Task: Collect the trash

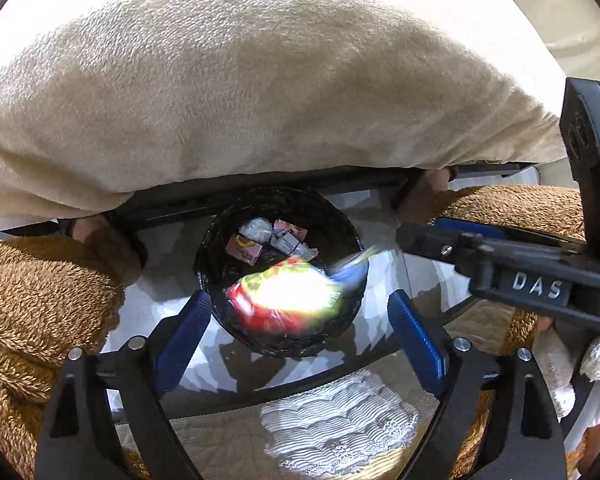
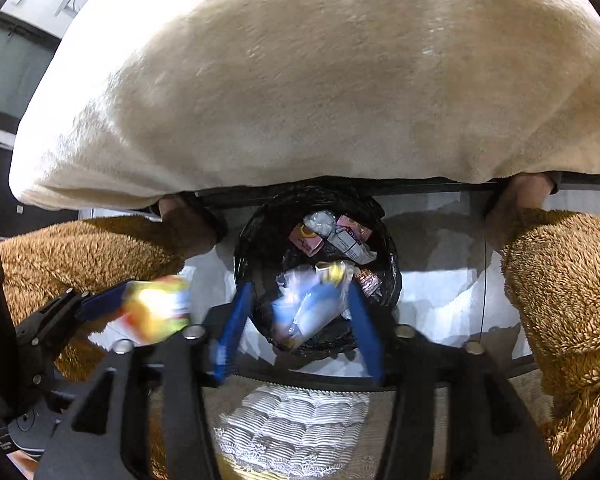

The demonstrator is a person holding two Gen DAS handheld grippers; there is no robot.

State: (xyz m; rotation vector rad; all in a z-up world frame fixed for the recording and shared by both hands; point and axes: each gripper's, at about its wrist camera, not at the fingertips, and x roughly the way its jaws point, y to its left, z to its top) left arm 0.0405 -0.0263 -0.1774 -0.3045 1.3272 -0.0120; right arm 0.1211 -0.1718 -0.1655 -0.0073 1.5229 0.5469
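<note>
Item: black-lined trash bin, on the floor at centre of both views, beneath a cream blanket. Pink cartons and a white wrapper are already held at its 12 o'clock side.

Left gripper: jaws wide apart; a blurred red-yellow snack bag is seen between them over the bin, apparently released.

Right gripper: jaws spread; a blue-clear plastic wrapper lies between them, contact uncertain.

Step judged: dropping trash. Next: withdrawal and a search for further litter.
</note>
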